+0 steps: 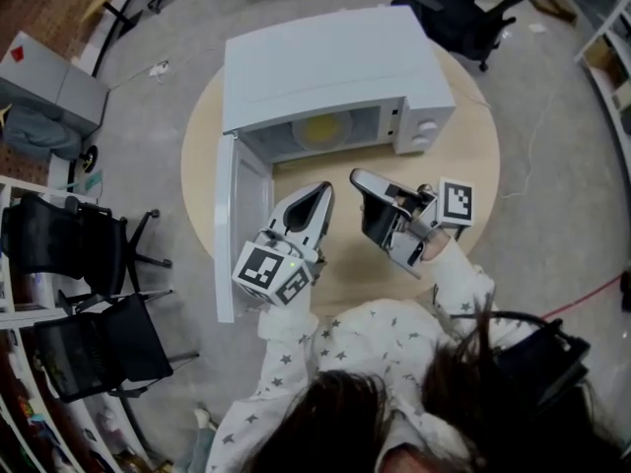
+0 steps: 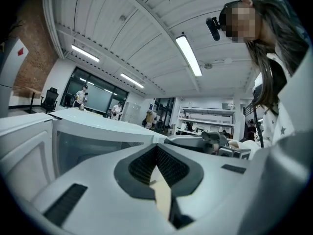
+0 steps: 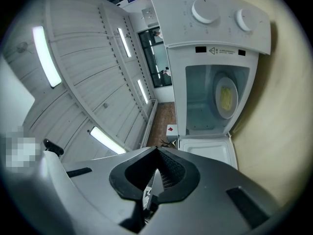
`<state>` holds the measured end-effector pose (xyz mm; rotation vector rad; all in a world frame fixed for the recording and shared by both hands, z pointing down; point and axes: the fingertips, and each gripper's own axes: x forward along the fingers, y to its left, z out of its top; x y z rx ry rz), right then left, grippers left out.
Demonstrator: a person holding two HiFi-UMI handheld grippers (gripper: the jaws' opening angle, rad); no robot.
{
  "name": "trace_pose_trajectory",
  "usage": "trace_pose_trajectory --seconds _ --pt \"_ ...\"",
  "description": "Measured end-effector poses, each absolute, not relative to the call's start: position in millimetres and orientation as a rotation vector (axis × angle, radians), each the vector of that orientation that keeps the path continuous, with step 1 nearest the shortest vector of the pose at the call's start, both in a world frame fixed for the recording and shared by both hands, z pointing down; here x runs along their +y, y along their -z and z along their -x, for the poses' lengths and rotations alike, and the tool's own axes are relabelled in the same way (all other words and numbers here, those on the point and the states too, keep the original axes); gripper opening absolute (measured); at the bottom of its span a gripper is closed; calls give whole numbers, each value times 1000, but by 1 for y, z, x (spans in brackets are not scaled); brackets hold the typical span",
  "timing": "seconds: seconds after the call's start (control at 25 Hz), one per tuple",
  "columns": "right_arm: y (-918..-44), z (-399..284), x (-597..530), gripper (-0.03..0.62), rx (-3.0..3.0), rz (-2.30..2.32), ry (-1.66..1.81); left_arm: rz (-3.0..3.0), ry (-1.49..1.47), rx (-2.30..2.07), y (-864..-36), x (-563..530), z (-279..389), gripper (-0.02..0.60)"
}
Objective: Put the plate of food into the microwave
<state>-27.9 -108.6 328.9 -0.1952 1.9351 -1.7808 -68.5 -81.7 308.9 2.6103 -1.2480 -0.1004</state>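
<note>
The white microwave point(image 1: 325, 62) stands at the back of the round table with its door point(image 1: 240, 225) swung open to the left. Inside it lies the plate of yellow food point(image 1: 325, 128), seen through the opening in the right gripper view too, plate point(image 3: 226, 98). My left gripper point(image 1: 323, 193) hovers in front of the opening, tilted upward, jaws shut with nothing between them point(image 2: 157, 148). My right gripper point(image 1: 360, 177) is beside it to the right, also in front of the oven, jaws shut and holding nothing point(image 3: 157, 151).
The beige round table point(image 1: 463, 175) carries only the microwave. Black office chairs stand at the left point(image 1: 89, 244) and behind the table point(image 1: 458, 13). A grey cabinet point(image 1: 49, 87) is at the far left. A red cable point(image 1: 592, 299) runs along the floor at the right.
</note>
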Motion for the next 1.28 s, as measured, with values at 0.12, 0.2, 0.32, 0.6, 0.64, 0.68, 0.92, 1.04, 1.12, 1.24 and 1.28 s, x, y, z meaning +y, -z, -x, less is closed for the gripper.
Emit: trace_pose_trajectory --seconds 0.12,0.2,0.32,0.6,0.64,0.68,0.92,1.04,1.12,1.24,1.28 --pt "-321 25 -98 6 1928 156 1789 -2608 109 -1226 -308 -68 64 -3" --pt "-318 21 -92 6 1928 141 1789 -2608 123 -1225 -301 -63 63 -3" --pt "-313 16 -85 6 1906 119 1776 -2609 125 -1248 -290 -58 62 -3" --pt "-317 11 -61 6 1872 84 1796 -2625 70 -1262 -292 -38 46 -3" --pt "-318 11 -58 6 1865 81 1794 -2626 63 -1256 -294 -35 45 -3" --pt "-319 12 -57 6 1856 77 1793 -2624 56 -1250 -296 -33 44 -3" --pt "-321 15 -53 6 1819 48 1813 -2619 61 -1258 -300 -32 41 -3" --pt "-322 14 -54 6 1793 43 1820 -2624 66 -1270 -299 -32 41 -3" --pt "-322 14 -53 6 1785 40 1824 -2622 67 -1276 -298 -32 42 -3" --pt "-322 15 -53 6 1800 43 1821 -2614 69 -1287 -298 -32 45 -3" --pt "-321 15 -53 6 1803 44 1819 -2613 70 -1290 -298 -32 46 -3"
